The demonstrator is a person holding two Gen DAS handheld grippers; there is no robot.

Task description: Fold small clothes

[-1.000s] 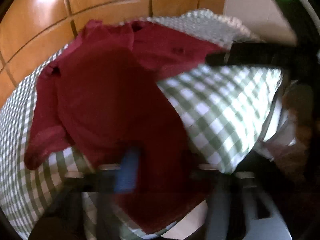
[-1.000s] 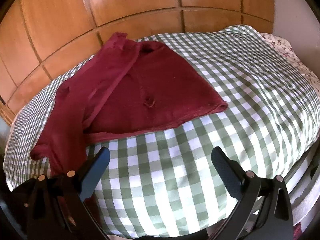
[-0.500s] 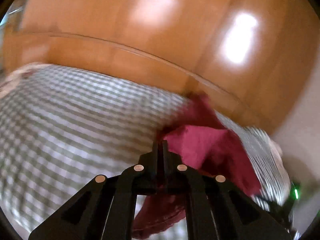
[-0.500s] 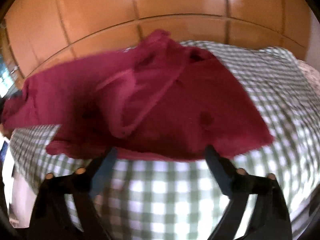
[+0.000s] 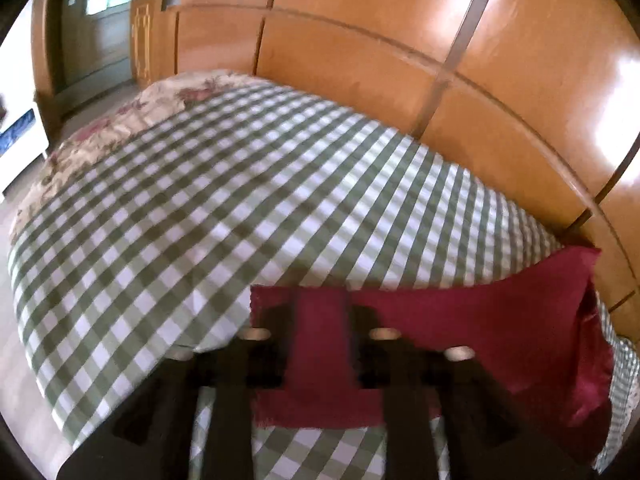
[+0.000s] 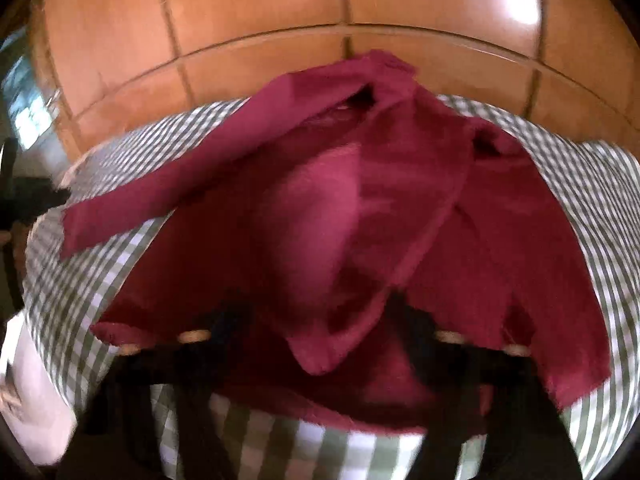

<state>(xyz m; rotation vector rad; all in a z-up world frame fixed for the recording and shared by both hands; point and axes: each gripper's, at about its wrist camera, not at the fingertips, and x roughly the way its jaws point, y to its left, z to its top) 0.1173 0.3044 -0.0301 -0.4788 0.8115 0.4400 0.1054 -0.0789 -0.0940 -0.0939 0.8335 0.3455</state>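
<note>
Black fingers of the left hand-held gripper (image 5: 318, 336) sit nearest in its view, jaws opening, with a strip of the dark red garment (image 5: 480, 332) lying between them; the fingers stand apart on either side of the cloth and do not visibly press it. From there the garment's hem runs off to the right, flat on the green-and-white checked bedcover (image 5: 224, 208), up to a corner near the wooden headboard (image 5: 400, 64). Beyond the checks a floral quilt (image 5: 132, 120) shows at the far left end of the bed, and a doorway (image 5: 100, 24) lies behind it. In the right wrist view the right hand-held gripper (image 6: 320, 332) is closing, its blurred fingers spread either side of a hanging fold of the garment (image 6: 400, 208), which bunches over the near edge of the bed; whether the pads touch the cloth cannot be told. One sleeve (image 6: 168, 196) stretches out to the left across the checked cover, and the collar end lies farthest, against the headboard panels.
</note>
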